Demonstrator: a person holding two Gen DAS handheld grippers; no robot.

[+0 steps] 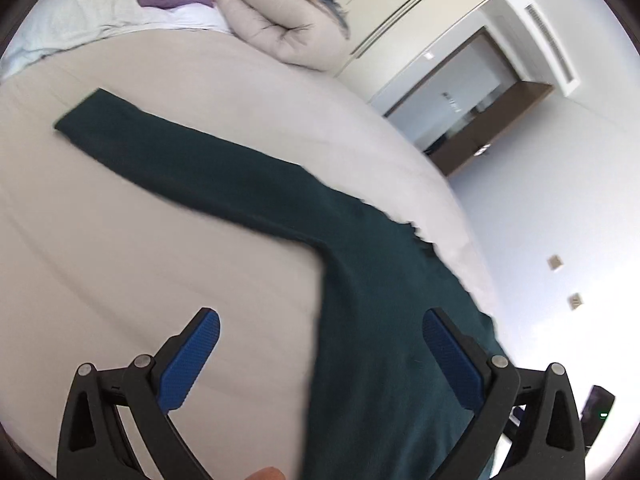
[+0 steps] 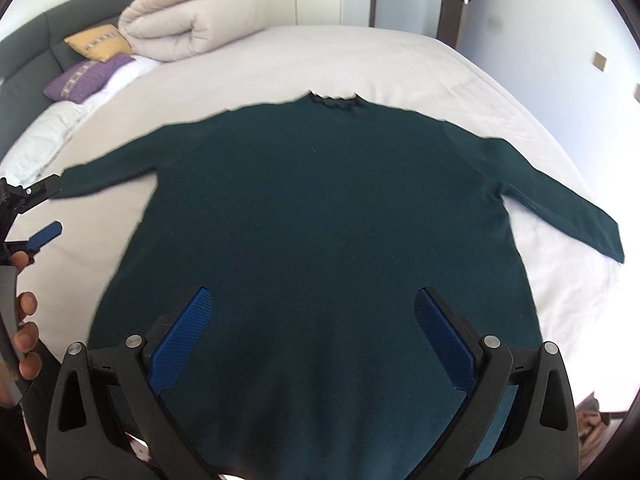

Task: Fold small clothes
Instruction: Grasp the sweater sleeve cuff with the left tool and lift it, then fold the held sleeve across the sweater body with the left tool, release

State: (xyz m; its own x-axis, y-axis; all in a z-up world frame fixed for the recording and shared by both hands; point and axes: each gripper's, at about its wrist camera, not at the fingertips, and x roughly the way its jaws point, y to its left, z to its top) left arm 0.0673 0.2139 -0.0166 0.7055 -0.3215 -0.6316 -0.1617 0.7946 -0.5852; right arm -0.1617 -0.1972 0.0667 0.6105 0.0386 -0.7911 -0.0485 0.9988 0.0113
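green sweater flat on the bed, both tools wide

i see the dark green sweater (image 2: 320, 216) spread flat on the bed (image 2: 400, 64), neckline away from me, both sleeves stretched out to the sides. my right tool (image 2: 312, 320) hangs over the lower body of the sweater, its blue pads (image 2: 188, 340) wide apart with nothing between them. my left tool (image 1: 320, 340) sits at the sweater's left side edge, also spread wide and gripping nothing; one pad is over the bare sheet, the other over the cloth. a folded duvet (image 2: 180, 32) and two cushions (image 2: 88, 76) lie near the headboard, well apart from the sweater.
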